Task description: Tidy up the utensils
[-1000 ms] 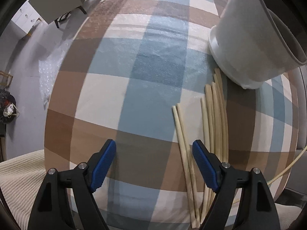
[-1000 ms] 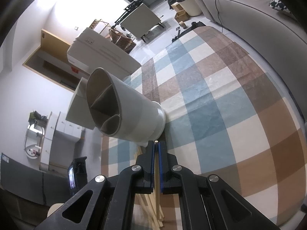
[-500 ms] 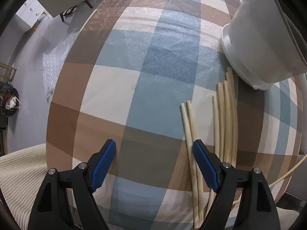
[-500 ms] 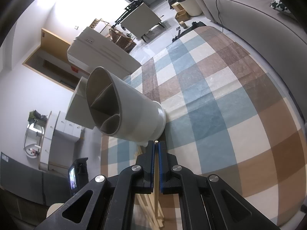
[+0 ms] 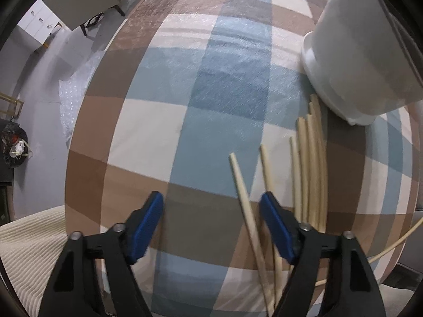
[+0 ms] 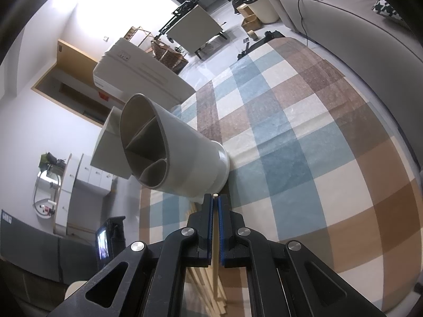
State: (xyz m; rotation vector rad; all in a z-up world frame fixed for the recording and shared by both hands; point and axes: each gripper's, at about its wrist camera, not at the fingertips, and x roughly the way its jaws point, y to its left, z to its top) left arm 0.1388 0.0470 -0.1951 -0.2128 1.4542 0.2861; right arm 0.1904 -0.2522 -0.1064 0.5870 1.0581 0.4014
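Since the earlier left-wrist frame, one chopstick (image 5: 244,200) of the leftmost pair has swung apart from its mate and now lies between the blue pads of the left gripper (image 5: 211,223), whose jaws have just been closing.

Left wrist view. Left gripper: pointing down at the checked cloth (image 5: 185,105); jaws apart, pads not touching the lone chopstick, which lies nearer the right-hand pad. Second chopstick (image 5: 265,169): just to the right, passing behind that pad. Bundle of chopsticks (image 5: 310,169): further right, lying side by side on the cloth, far ends reaching the foot of the white utensil holder (image 5: 354,52). Holder: upright on the cloth at upper right, rim out of frame. Ribbed cream fabric (image 5: 29,251): lower left corner.

Right wrist view. Right gripper (image 6: 215,216): jaws together, clamped on a single chopstick (image 6: 215,245) whose tip shows just past the fingertips. Utensil holder (image 6: 171,153): directly ahead of the gripper, interior split by partitions into compartments. More chopsticks (image 6: 203,277) lie on the cloth beneath the gripper.
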